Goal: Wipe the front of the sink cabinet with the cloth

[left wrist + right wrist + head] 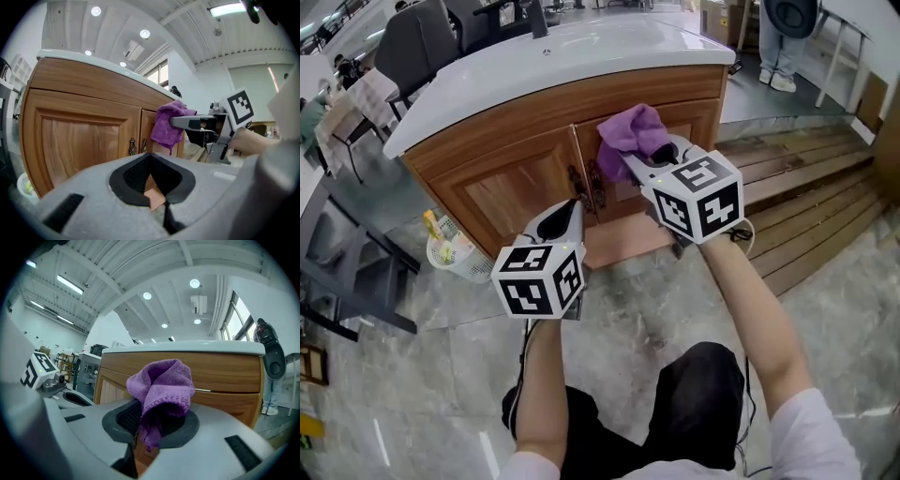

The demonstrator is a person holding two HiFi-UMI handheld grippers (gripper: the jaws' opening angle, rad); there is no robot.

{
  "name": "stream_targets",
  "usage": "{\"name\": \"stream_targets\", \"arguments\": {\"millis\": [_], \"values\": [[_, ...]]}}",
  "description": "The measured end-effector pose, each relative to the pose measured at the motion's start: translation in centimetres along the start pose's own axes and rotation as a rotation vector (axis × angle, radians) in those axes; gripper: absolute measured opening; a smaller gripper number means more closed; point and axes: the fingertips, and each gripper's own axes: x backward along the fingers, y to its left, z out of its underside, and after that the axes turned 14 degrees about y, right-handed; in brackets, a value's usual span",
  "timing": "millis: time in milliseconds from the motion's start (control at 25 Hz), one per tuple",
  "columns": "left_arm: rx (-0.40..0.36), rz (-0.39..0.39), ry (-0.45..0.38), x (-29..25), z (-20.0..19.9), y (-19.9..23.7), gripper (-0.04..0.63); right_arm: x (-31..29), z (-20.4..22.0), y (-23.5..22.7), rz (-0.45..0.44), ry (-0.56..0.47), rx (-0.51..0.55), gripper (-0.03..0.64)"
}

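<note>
Right gripper: jaws clamped on the bunched purple cloth, held at the upper right door of the sink cabinet, just right of its door handles. Contact looks likely but is unconfirmed.

Left gripper: jaws closed, empty, low before the cabinet's middle.

Judgement: early stage. No wiped patch shows, and the left door and lower panels are likely still to do.

Left gripper closed, right gripper clamped

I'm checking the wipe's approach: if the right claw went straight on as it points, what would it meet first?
The purple cloth in the right claw would likely meet the cabinet's right door first; the gap is unclear.
</note>
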Motion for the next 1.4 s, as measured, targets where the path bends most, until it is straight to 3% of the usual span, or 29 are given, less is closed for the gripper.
{"name": "stream_targets", "arguments": {"millis": [520, 880, 1160, 1400], "values": [[-0.027, 0.043, -0.018, -2.5, -0.7, -2.6, 0.006, 3.1, 4.1, -9.1, 0.194, 0.085, -0.045, 0.072], [-0.023, 0.057, -0.016, -3.3, -0.8, -3.6, 0.006, 5.6, 6.7, -13.5, 0.265, 0.13, -0.099, 0.072], [-0.01, 0.012, -0.003, -2.4, -0.1, -2.3, 0.006, 6.2, 5.9, -11.6, 0.219, 0.124, -0.05, 0.072], [-0.022, -0.029, 0.008, -1.3, 0.9, 0.5, 0.006, 4.4, 3.6, -4.9, 0.076, 0.064, -0.016, 0.072]]}}
